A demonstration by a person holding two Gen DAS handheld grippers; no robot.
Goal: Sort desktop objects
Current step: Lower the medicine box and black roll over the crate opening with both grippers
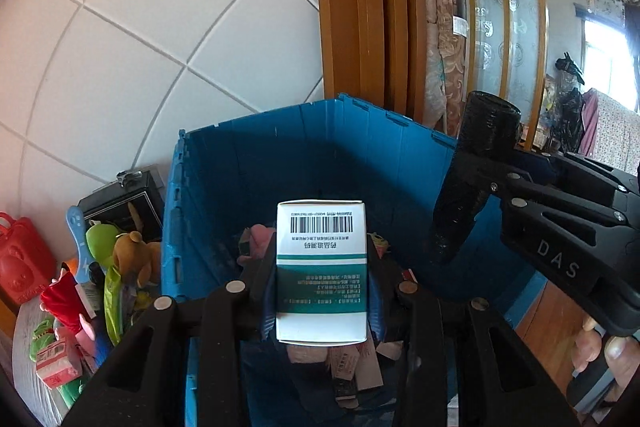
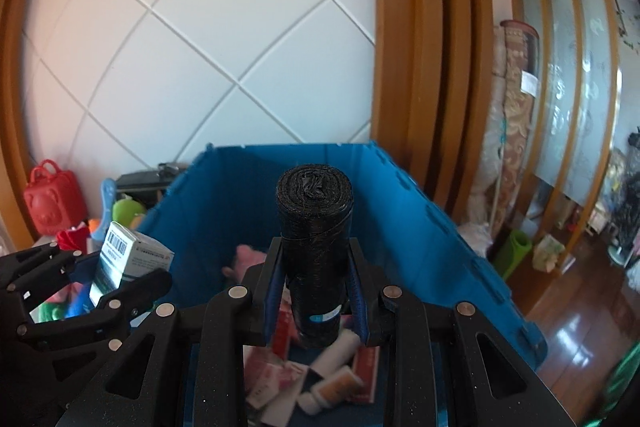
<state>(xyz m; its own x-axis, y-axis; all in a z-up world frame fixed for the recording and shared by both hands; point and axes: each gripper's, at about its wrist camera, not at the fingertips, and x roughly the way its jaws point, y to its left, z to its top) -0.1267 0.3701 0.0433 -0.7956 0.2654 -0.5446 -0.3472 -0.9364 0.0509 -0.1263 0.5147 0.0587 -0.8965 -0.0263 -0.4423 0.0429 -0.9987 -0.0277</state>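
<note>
Medicine box (image 1: pixel 321 267): white-and-teal carton, barcode end forward, clamped by its two broad side faces in the left gripper (image 1: pixel 320 291) above the open blue crate (image 1: pixel 248 163), toward its left wall.
Handling of box: probably light and thin-walled; a firm squeeze could dent it, so the flat sides are the sensible hold.
Bag roll (image 2: pixel 314 251): tight black roll of plastic bags, standing upright in the right gripper (image 2: pixel 316 291), jaws closed on its lower half, over the crate's middle.
Handling of roll: likely soft, slightly slippery, not fragile.
Crate contents: cartons, small bottles and a pink soft toy (image 2: pixel 248 255) on the floor.
Beyond the left wall: plush toys (image 1: pixel 128 251), red case (image 2: pixel 54 199).
</note>
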